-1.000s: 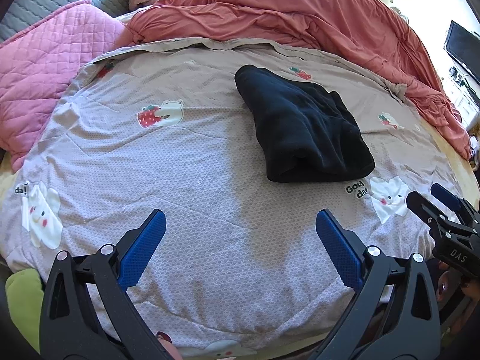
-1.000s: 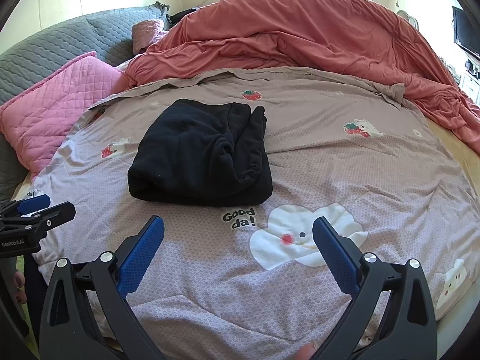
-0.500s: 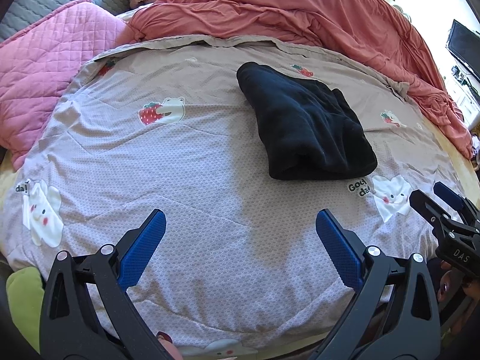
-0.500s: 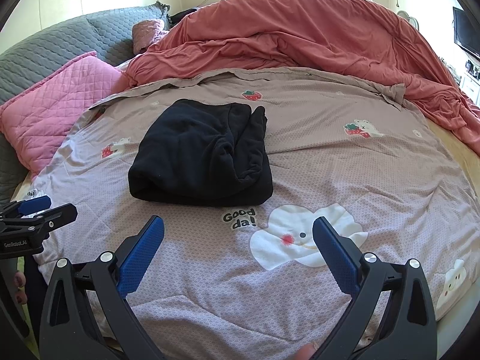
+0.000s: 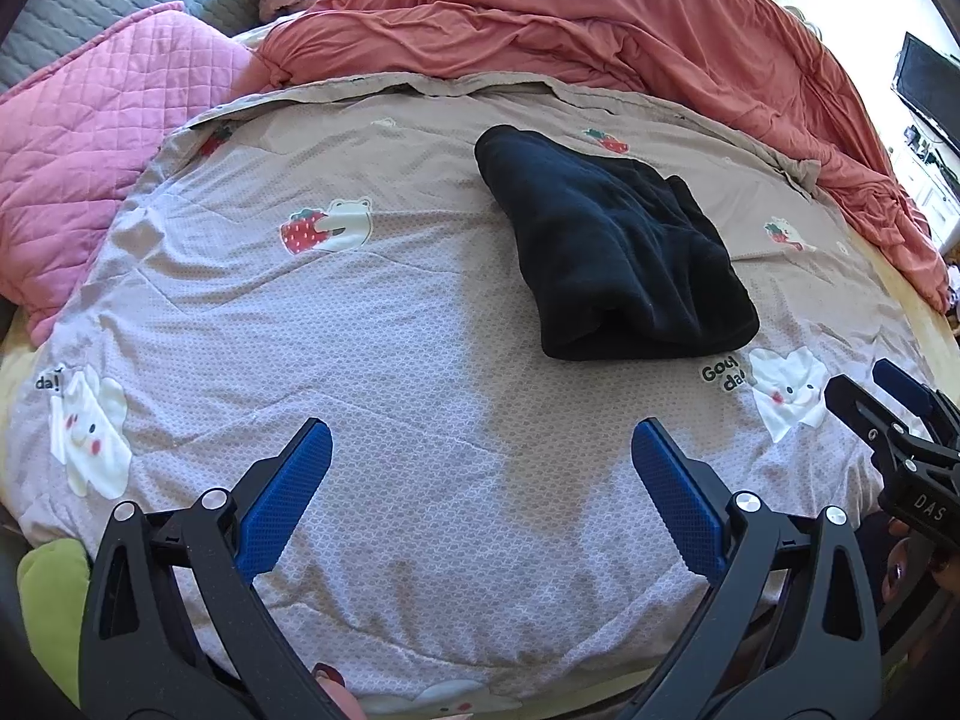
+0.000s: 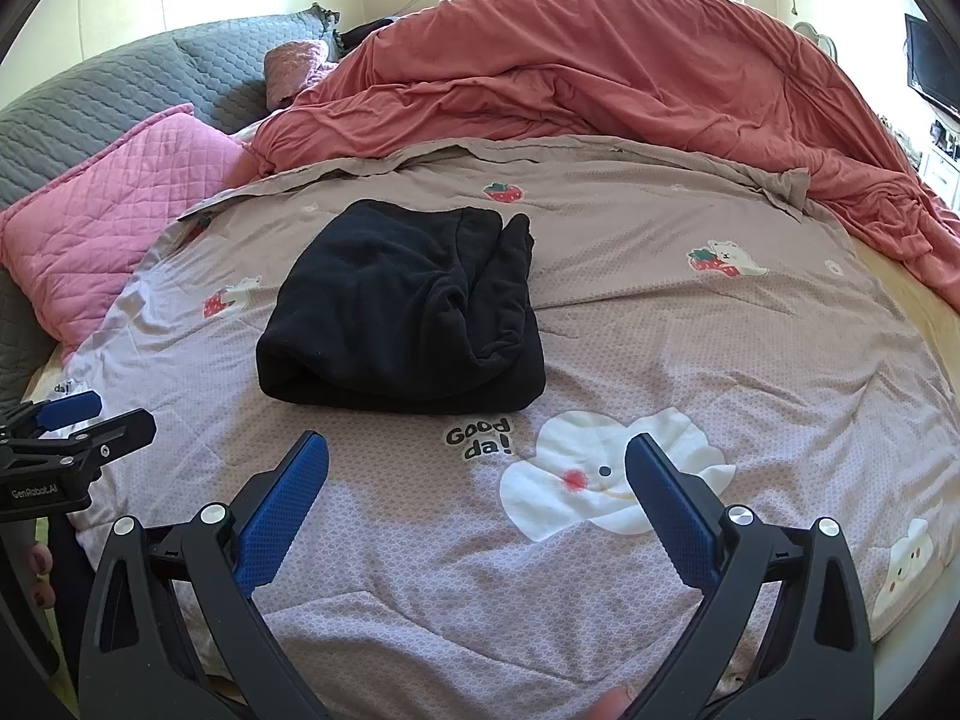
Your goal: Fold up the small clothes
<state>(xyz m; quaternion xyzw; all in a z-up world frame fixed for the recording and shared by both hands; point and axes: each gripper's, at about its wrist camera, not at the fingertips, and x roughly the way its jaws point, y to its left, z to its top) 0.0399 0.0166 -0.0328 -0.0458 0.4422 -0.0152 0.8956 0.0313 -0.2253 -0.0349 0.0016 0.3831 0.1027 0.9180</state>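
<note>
A black garment (image 5: 618,252) lies folded into a thick bundle on the printed bedspread (image 5: 384,324). It also shows in the right wrist view (image 6: 402,312). My left gripper (image 5: 480,450) is open and empty, held above the bedspread well short and left of the garment. My right gripper (image 6: 477,462) is open and empty, just short of the garment's near edge. The right gripper shows at the right edge of the left wrist view (image 5: 888,402). The left gripper shows at the left edge of the right wrist view (image 6: 90,420).
A salmon duvet (image 6: 600,72) is heaped across the back and right of the bed. A pink quilted pillow (image 5: 90,138) lies at the left. A grey headboard (image 6: 120,96) stands behind it. A television (image 5: 930,96) stands far right.
The left wrist view has shifted slightly, so the garment sits a little lower and further right. Both grippers stay open and nothing on the bed has moved.
</note>
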